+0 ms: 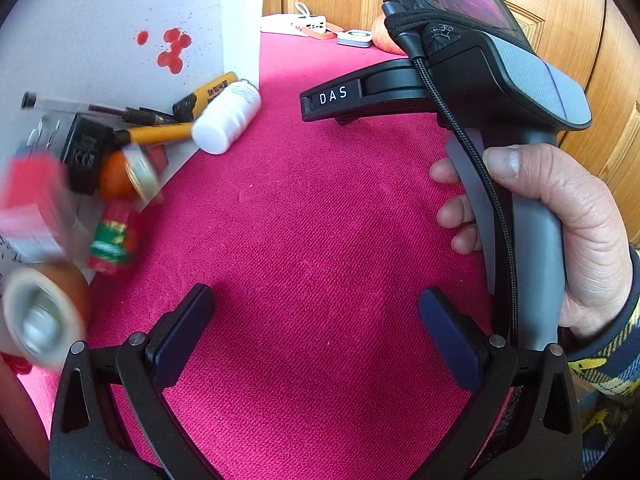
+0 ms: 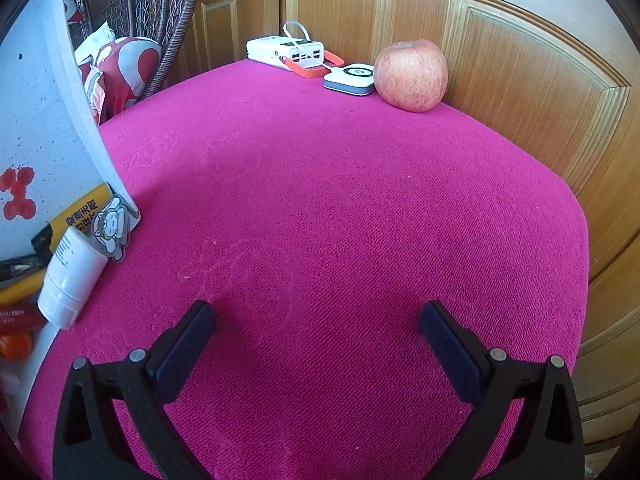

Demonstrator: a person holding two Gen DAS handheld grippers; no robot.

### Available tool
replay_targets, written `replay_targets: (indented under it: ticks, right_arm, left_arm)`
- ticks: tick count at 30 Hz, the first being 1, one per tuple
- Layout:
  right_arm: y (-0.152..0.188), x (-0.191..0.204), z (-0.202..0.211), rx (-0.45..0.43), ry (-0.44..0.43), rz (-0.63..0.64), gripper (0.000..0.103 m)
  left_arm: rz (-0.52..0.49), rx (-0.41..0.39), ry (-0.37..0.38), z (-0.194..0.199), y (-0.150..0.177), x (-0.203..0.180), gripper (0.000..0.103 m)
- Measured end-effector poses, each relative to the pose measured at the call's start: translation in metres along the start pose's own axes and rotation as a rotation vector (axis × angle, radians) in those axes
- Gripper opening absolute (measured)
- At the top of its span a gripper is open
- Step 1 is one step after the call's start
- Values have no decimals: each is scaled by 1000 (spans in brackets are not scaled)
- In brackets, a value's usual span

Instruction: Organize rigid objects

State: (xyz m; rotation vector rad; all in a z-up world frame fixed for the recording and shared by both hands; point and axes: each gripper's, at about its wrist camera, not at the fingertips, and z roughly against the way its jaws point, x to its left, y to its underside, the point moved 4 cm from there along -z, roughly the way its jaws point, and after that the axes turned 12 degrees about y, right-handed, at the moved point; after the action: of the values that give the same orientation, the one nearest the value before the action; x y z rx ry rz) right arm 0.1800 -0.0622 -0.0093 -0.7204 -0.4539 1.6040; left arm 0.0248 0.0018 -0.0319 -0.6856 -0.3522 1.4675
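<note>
Jumbled at the left on a white tray (image 1: 100, 20) lie a white bottle (image 1: 228, 120), a yellow lighter (image 1: 208, 90), a pen (image 1: 80, 106), a black adapter (image 1: 84, 152), an orange ball (image 1: 114, 180), a blurred red box (image 1: 28, 200) and a tape roll (image 1: 40, 316). My left gripper (image 1: 316, 332) is open over the bare pink cloth (image 1: 320, 220), right of the pile and holding nothing. My right gripper (image 2: 316, 340) is open and empty too. The white bottle (image 2: 74, 276) and a cartoon keychain (image 2: 110, 228) lie to its left.
A hand (image 1: 580, 232) holds the right gripper's handle at the right of the left wrist view. On the far edge of the cloth sit an apple (image 2: 410, 74), a white charger puck (image 2: 350, 78) and a power bank (image 2: 286, 52). Wooden panels (image 2: 520, 80) stand behind and to the right.
</note>
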Motion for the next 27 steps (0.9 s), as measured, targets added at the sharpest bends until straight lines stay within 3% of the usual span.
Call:
replay_targets:
  ticks: [27]
  right_arm:
    - [0,2,-2,5,-3,-2,103]
  left_arm:
    - [1,1,-1,2,0,1,103]
